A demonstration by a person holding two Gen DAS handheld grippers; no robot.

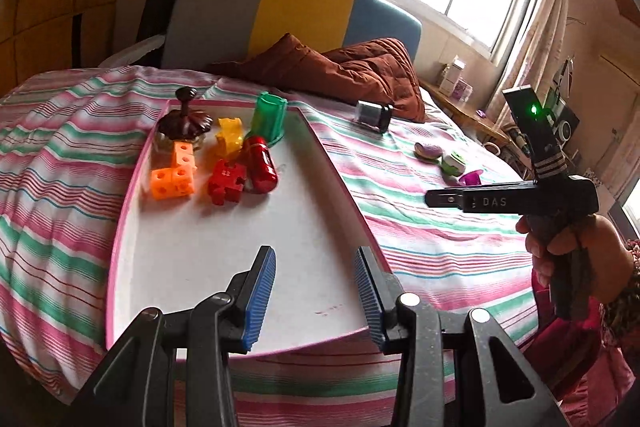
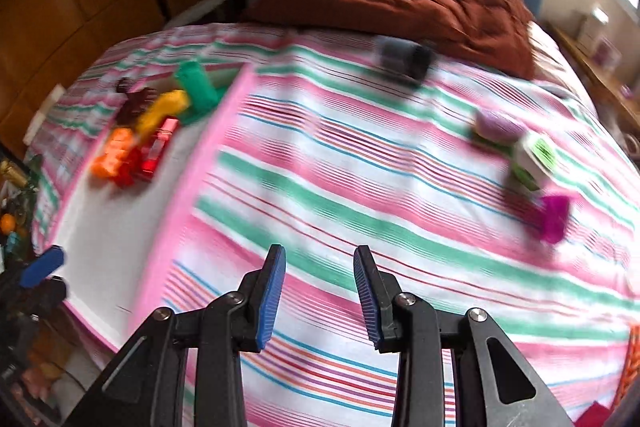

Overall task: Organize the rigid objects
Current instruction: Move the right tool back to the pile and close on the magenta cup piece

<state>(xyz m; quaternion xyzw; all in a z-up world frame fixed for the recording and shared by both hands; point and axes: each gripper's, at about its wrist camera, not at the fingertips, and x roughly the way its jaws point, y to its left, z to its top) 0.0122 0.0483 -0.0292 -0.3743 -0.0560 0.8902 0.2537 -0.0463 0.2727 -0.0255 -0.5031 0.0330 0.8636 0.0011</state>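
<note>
Left wrist view sharp, right wrist view blurred. Left tool [image 1: 315,291] wide open, empty, over white pink-rimmed tray [image 1: 320,155] on striped bed [image 1: 420,227]. Right tool [image 2: 320,293] wide open, empty, above bed. Glossy plastic toys [image 1: 224,163] clustered at tray's far end.

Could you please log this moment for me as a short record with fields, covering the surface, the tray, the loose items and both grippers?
surface: bed with striped sheet
tray: white tray with pink rim, lying on the sheet
in tray: orange cubes, red puzzle piece, red cylinder, yellow piece, green container, dark lidded jar
loose on sheet: black and silver item, purple round item, green and white item, magenta cup
left gripper: open, empty, over tray's near end
right gripper: open, empty, above sheet
</note>
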